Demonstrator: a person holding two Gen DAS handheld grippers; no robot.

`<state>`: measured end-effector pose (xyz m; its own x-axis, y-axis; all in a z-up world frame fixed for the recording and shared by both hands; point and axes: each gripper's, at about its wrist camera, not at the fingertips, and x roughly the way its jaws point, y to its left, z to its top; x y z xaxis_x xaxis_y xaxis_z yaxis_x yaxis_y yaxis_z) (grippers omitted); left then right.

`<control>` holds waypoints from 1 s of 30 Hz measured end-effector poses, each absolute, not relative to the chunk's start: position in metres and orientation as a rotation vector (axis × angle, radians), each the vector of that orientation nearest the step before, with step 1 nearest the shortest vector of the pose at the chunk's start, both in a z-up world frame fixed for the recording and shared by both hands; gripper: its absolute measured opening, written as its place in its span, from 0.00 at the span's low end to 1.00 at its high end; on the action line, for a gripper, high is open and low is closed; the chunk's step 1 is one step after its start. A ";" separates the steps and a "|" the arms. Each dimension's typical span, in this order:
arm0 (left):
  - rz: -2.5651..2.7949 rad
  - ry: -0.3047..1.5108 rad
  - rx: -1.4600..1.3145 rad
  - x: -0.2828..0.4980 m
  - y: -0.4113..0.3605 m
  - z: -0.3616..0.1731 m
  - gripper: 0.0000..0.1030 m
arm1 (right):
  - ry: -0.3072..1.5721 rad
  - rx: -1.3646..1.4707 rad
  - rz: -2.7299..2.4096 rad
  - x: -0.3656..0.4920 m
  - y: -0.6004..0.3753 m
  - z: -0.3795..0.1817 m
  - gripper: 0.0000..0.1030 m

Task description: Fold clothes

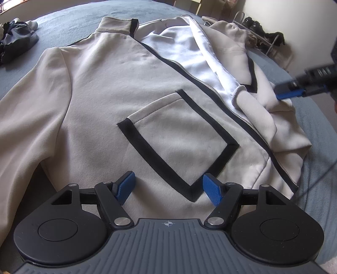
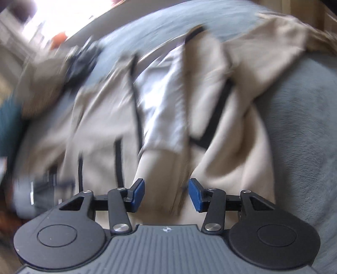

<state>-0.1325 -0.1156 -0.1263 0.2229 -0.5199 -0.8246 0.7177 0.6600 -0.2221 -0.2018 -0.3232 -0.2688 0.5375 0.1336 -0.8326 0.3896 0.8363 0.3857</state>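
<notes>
At the far left of the left wrist view, a dark crumpled garment point(image 1: 15, 40) lay on the grey-blue bed point(image 1: 69, 20), apart from the main piece. Beside it, filling most of that view, a beige zip jacket point(image 1: 94, 88) was spread front-up on the bed, collar away from the camera, one sleeve point(image 1: 33, 105) running down the left side. A square pocket point(image 1: 179, 137) with black trim sat on the near front panel. The left gripper point(image 1: 168, 188) hovered over the hem just below that pocket, its blue pads point(image 1: 126, 187) spread wide apart with nothing between them. Further right, the zipper point(image 1: 221, 101) ran diagonally, and past it the other front panel was turned back, showing white lining point(image 1: 189, 54). At the right edge the right gripper point(image 1: 289, 93) reached in over the rumpled far side of the jacket; from this view I cannot tell whether its blue tip touched the cloth. Behind it, dark shoes on a wire rack point(image 1: 263, 33) stood by the wall.

The right wrist view was heavily blurred. At its left a dark shape, possibly the other tool, showed only as a smear. The jacket point(image 2: 101, 118) lay across the middle, and the right gripper point(image 2: 166, 195) stood open, pads point(image 2: 139, 195) apart over a beige fold, holding nothing. The bed point(image 2: 299, 130) showed at the right.
</notes>
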 end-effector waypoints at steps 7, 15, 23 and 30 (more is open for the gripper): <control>-0.864 1.040 0.220 -0.132 -0.115 -0.126 0.69 | 0.964 0.779 -0.241 -0.177 -0.368 -0.290 0.50; -0.871 1.048 0.207 -0.131 -0.115 -0.127 0.72 | 0.886 0.937 -0.290 -0.166 -0.384 -0.323 0.54; -0.889 1.060 0.178 -0.127 -0.113 -0.128 0.75 | 0.885 0.932 -0.187 -0.165 -0.372 -0.319 0.33; -0.905 1.068 0.153 -0.122 -0.111 -0.128 0.77 | 0.864 0.887 -0.110 -0.157 -0.360 -0.301 0.19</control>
